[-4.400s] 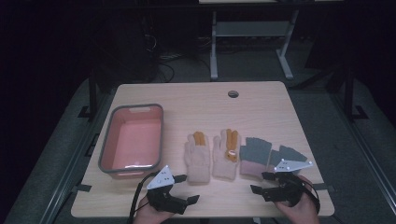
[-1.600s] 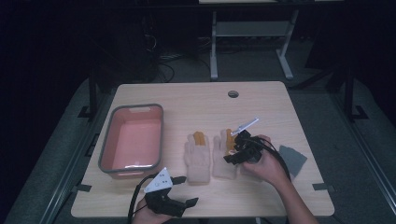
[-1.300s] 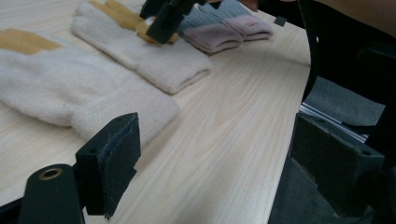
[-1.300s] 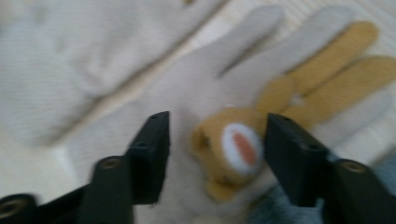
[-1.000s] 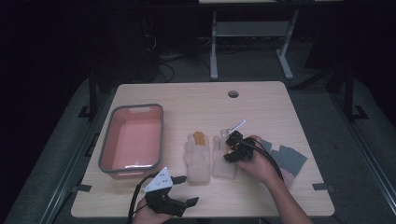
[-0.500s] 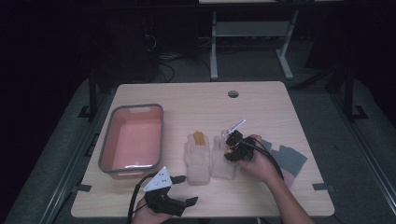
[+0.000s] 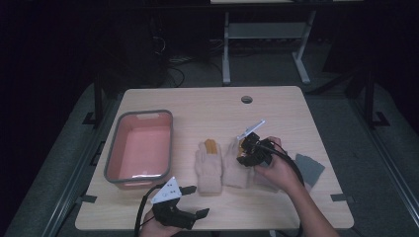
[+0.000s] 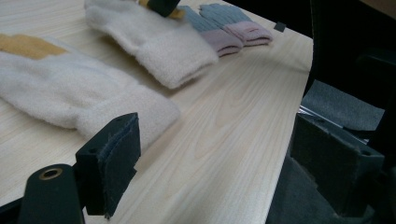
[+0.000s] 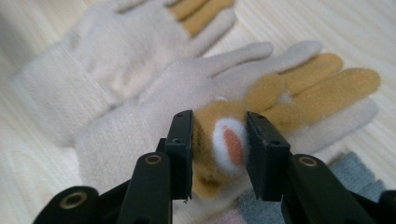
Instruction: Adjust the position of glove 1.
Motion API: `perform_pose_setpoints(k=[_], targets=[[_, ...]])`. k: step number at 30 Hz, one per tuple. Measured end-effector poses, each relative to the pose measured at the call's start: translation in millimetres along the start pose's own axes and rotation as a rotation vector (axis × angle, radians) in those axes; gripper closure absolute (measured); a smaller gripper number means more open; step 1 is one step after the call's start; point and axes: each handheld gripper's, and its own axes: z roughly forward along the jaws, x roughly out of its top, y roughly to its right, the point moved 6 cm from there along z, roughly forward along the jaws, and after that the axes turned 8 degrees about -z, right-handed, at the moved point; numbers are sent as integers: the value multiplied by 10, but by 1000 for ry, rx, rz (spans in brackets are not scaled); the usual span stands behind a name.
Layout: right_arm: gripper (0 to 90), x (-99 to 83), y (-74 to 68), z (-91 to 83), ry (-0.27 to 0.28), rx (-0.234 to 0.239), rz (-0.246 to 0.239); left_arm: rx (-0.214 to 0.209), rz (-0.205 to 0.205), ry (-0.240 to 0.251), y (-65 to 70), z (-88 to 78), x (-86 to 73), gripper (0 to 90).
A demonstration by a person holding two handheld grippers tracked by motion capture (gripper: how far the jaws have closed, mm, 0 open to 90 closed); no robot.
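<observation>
We have our right gripper (image 9: 218, 154) clenched on the fabric of the right cream glove (image 9: 154, 121), its jaws having just closed on the tan patch. That glove lies mid-table with its fingers pointing away from us, beside its twin (image 7: 210, 165). Our left gripper (image 7: 190, 213) waits released at the near edge, farther off.
</observation>
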Motion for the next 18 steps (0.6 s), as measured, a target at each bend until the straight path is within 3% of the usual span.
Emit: perform_pose_setpoints(k=[10, 18], targets=[[641, 206, -114, -193, 51, 21, -53, 3, -7, 3, 2, -15, 2, 163], [640, 491, -336, -114, 56, 59, -136, 4, 3, 11, -2, -39, 15, 163]])
